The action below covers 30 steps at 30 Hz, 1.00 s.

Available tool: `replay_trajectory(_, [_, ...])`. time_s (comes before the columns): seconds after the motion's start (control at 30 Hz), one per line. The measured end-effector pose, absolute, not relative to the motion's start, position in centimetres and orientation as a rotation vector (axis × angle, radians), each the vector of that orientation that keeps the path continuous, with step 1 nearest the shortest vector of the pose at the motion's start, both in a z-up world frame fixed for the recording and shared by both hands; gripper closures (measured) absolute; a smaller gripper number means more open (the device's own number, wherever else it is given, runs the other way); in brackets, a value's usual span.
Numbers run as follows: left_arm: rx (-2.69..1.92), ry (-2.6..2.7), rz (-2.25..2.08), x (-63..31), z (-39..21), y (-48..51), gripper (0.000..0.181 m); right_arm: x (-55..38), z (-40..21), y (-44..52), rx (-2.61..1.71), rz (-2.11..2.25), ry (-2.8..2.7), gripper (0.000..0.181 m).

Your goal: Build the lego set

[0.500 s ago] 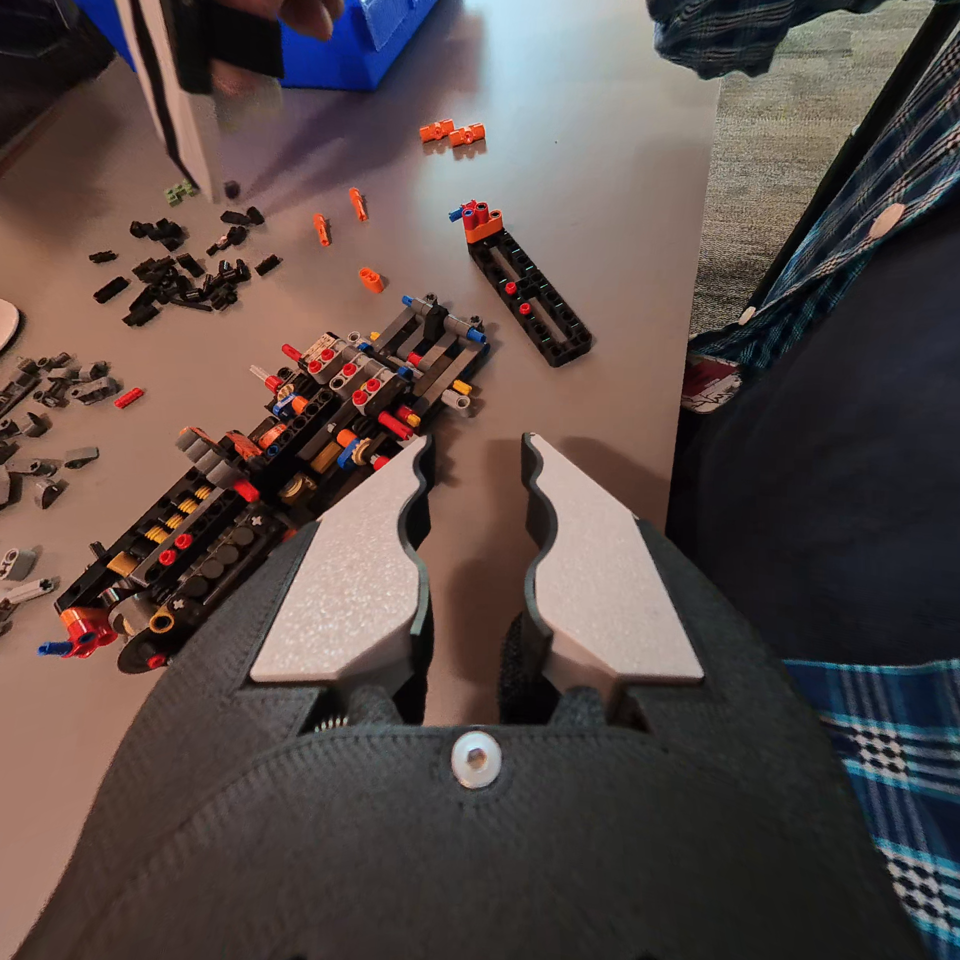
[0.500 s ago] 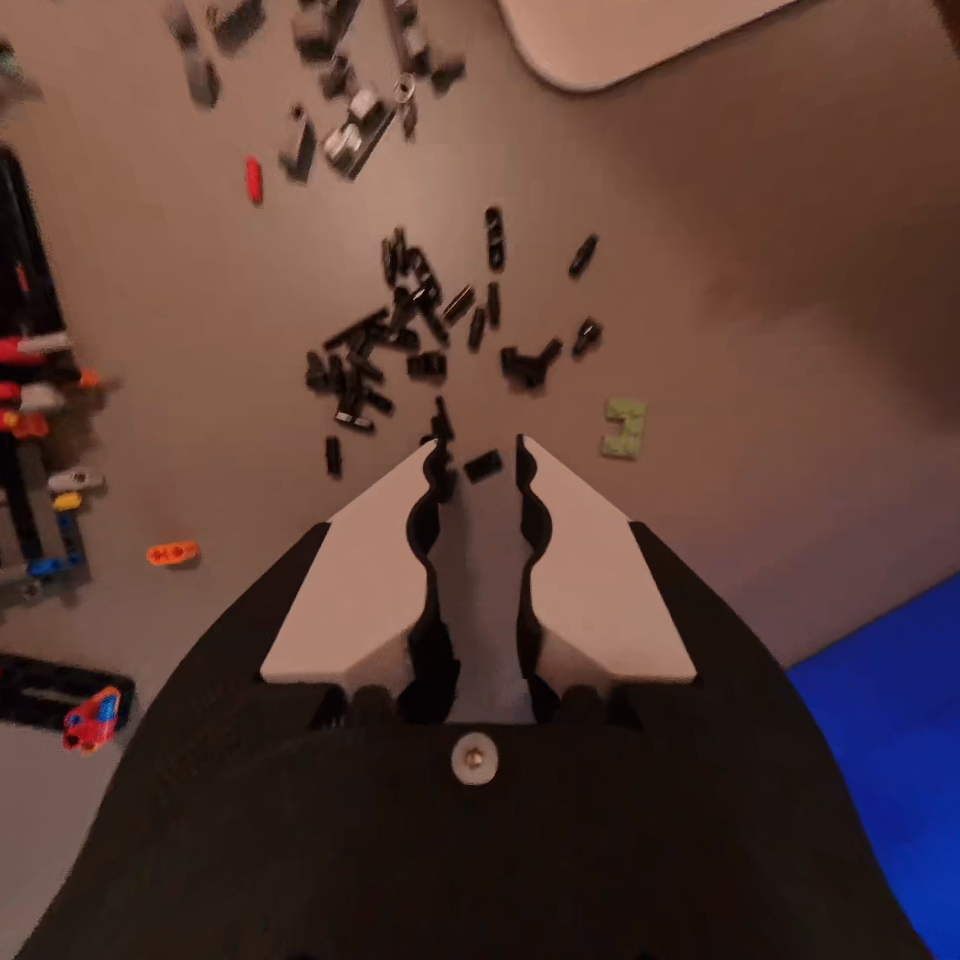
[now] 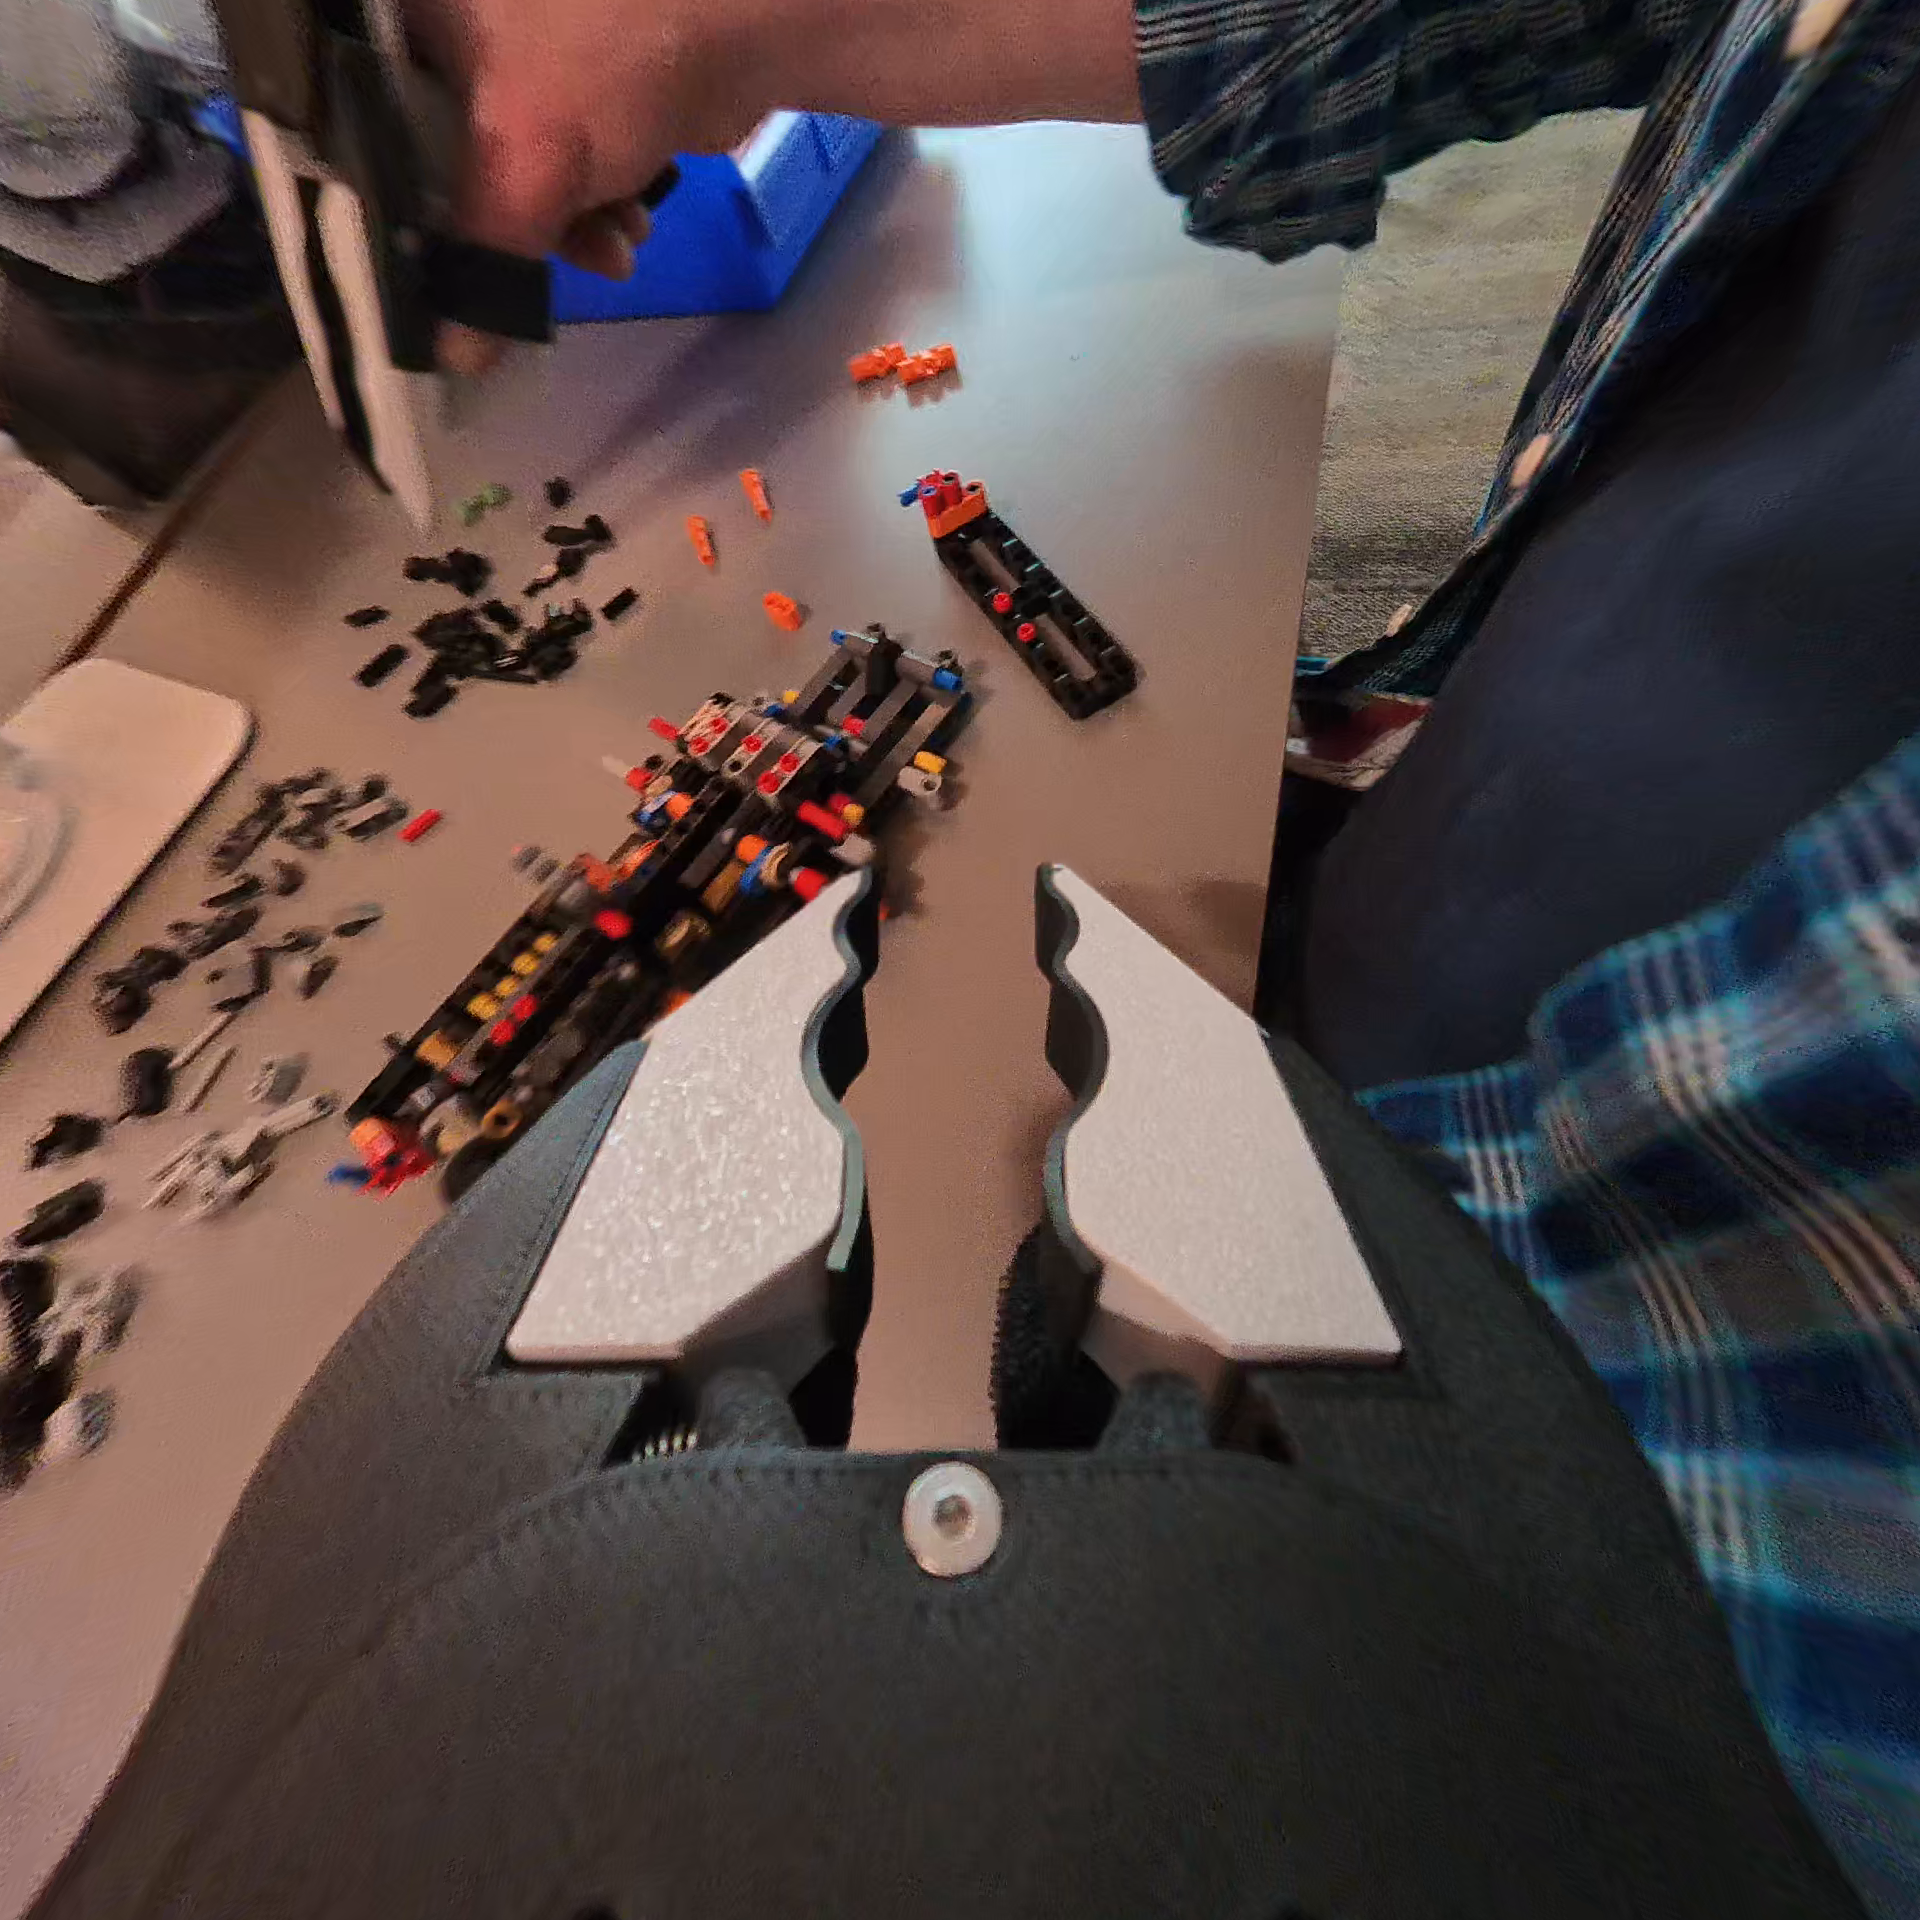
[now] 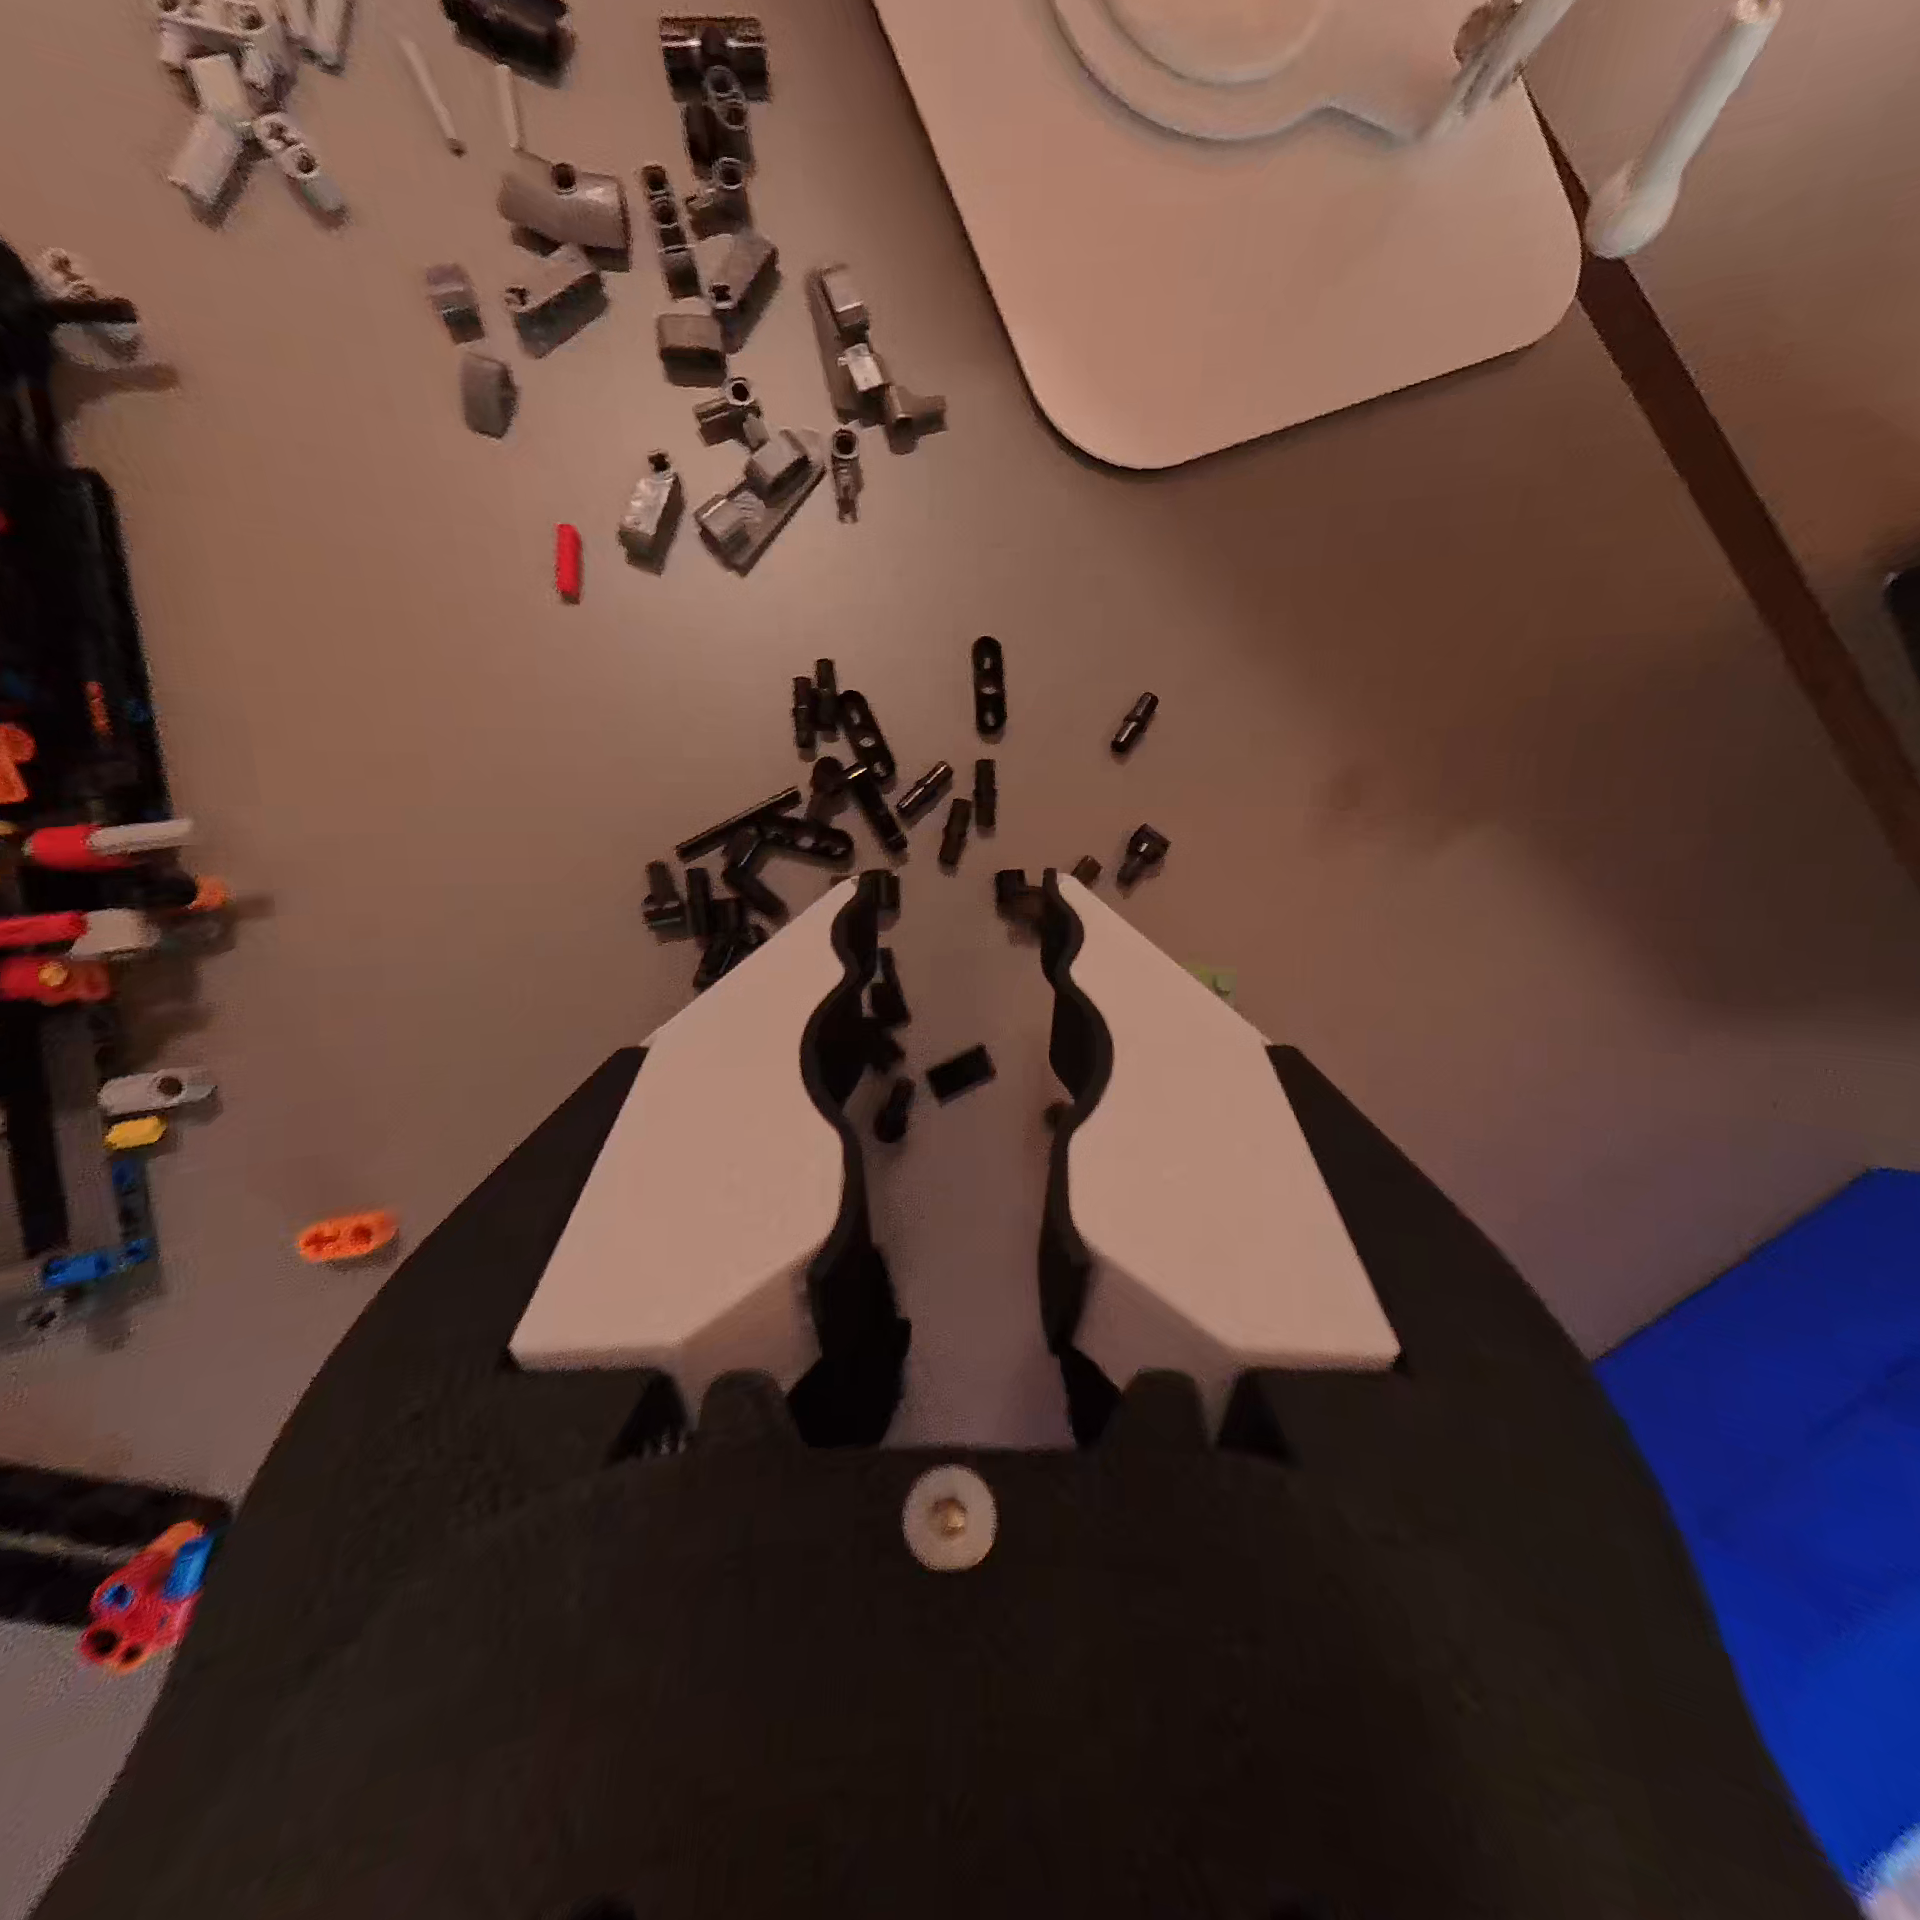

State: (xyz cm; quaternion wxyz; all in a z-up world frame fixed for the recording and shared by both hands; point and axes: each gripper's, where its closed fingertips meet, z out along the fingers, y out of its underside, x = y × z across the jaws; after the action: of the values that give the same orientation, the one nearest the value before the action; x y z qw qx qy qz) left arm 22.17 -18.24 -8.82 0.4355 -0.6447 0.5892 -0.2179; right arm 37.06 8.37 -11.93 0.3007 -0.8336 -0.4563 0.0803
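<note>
The long, partly built lego chassis (image 3: 675, 883) lies on the grey table (image 3: 1122, 416), just left of my left gripper (image 3: 956, 883), which is open, empty and held above the table. A black beam frame with an orange and red end (image 3: 1029, 613) lies beyond it. My right gripper (image 4: 961, 888) is open over a scatter of small black pins and connectors (image 4: 862, 769). One small black piece (image 4: 961, 1070) lies between its fingers, untouched. The right gripper also shows far off in the left wrist view (image 3: 353, 343), held by a hand.
Grey pieces (image 4: 675, 312) and a red pin (image 4: 567, 561) lie beyond the black scatter. An orange piece (image 4: 346, 1236) lies at left. A white flat base (image 4: 1247, 229) sits at the back, a blue bin (image 4: 1787, 1455) at right. A person's plaid sleeve (image 3: 1714, 1195) is beside the table edge. The tips of one gripper are about 30 centimeters away from the tips of the other. My left tips are about 25 centimeters from the red pin (image 4: 567, 561), my right tips only 11 centimeters. My left wrist view (image 3: 420, 824) looks at it from another angle.
My right gripper has moved forward over the black pieces and its jaws have opened a little wider. My left gripper has pulled back and up from the chassis, still open.
</note>
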Motion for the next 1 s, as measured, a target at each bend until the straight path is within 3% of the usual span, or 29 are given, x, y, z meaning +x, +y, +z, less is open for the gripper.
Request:
replay_trajectory(0.03, [-1.604,1.444,-0.527,21.0,-8.2,-18.3,0.152,37.1,-11.7,7.9,-2.209,0.206,-1.223,0.151])
replay_trajectory(0.4, [-1.81,1.13,-0.21,8.3,-7.5,-13.5,0.154,40.3,-8.5,-0.1,-2.3,0.283,-1.301,0.156])
replay_trajectory(0.53, [-1.827,1.134,-0.196,8.0,-8.2,-12.6,0.154,41.2,-9.1,-5.0,-2.368,0.362,-1.377,0.145])
replay_trajectory(0.7, [-1.849,1.165,-0.184,8.5,-9.1,-11.7,0.15,35.6,-10.2,-10.1,-2.3,0.588,-1.442,0.124])
replay_trajectory(1.0, [-1.865,1.181,-0.225,9.3,-10.1,-11.6,0.15,32.0,-15.9,-12.9,-2.386,0.575,-1.461,0.107])
